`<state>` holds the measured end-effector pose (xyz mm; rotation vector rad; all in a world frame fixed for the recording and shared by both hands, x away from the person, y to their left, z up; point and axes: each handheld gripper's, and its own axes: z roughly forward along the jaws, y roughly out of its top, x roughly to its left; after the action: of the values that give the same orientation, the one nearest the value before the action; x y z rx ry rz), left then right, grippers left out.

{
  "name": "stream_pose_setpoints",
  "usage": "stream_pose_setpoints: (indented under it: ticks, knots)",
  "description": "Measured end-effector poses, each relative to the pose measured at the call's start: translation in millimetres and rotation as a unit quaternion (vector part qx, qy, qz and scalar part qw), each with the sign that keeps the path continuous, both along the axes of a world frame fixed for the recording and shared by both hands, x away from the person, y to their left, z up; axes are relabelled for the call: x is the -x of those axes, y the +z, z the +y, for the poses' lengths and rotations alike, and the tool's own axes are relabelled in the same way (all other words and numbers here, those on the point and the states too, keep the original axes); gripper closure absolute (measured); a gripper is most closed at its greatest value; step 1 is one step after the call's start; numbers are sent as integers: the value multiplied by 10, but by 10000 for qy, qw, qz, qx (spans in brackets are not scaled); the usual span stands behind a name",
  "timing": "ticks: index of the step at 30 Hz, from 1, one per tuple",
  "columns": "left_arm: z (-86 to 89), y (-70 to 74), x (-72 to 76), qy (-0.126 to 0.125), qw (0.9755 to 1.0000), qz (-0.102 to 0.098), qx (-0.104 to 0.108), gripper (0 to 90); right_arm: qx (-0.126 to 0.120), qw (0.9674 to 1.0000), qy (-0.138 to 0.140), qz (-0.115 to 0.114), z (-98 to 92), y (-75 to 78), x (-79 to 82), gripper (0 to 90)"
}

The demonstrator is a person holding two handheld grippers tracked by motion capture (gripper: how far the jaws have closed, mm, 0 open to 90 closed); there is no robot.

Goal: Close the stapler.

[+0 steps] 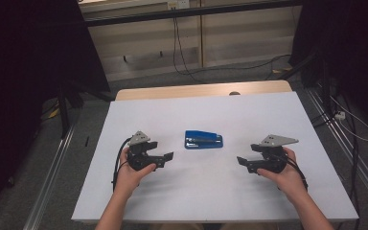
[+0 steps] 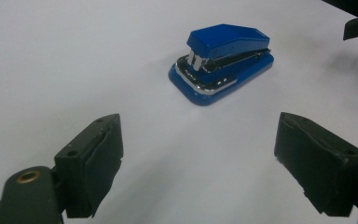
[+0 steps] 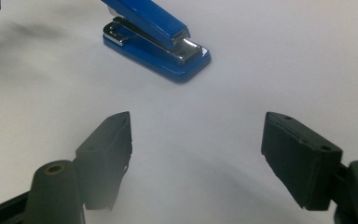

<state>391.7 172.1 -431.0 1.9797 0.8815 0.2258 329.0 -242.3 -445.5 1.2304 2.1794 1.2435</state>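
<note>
A small blue stapler (image 1: 203, 140) with chrome parts lies flat in the middle of the white table top (image 1: 201, 191). My left gripper (image 1: 168, 156) is held to its left, jaws pointing toward it and open, with nothing between them. In the left gripper view the stapler (image 2: 223, 60) lies ahead of the spread jaws of the left gripper (image 2: 198, 161). My right gripper (image 1: 240, 161) is held to the stapler's right, also open and empty. From the right gripper view the stapler (image 3: 154, 37) sits up and to the left of the right gripper (image 3: 196, 156).
The white sheet covers a wooden table whose far edge (image 1: 201, 89) shows bare wood. Black cables (image 1: 179, 52) hang and trail on the floor beyond it. Metal rails (image 1: 52, 172) run along both sides of the table.
</note>
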Motion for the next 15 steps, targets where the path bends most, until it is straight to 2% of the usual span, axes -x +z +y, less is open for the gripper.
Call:
stream_pose_setpoints:
  ticks: [6, 11, 15]
  knots:
    - [145, -8, 89, 53, 10000, -56, 27, 114, 116, 9999, 49, 17, 4, -32, 78, 196]
    - [275, -19, 149, 148, 9998, -101, 14, 100, 137, 9998, 139, 27, 11, -43, 130, 188]
    - [368, -28, 182, 204, 9997, -121, 18, 88, 104, 9999, 110, 40, -2, -51, 165, 181]
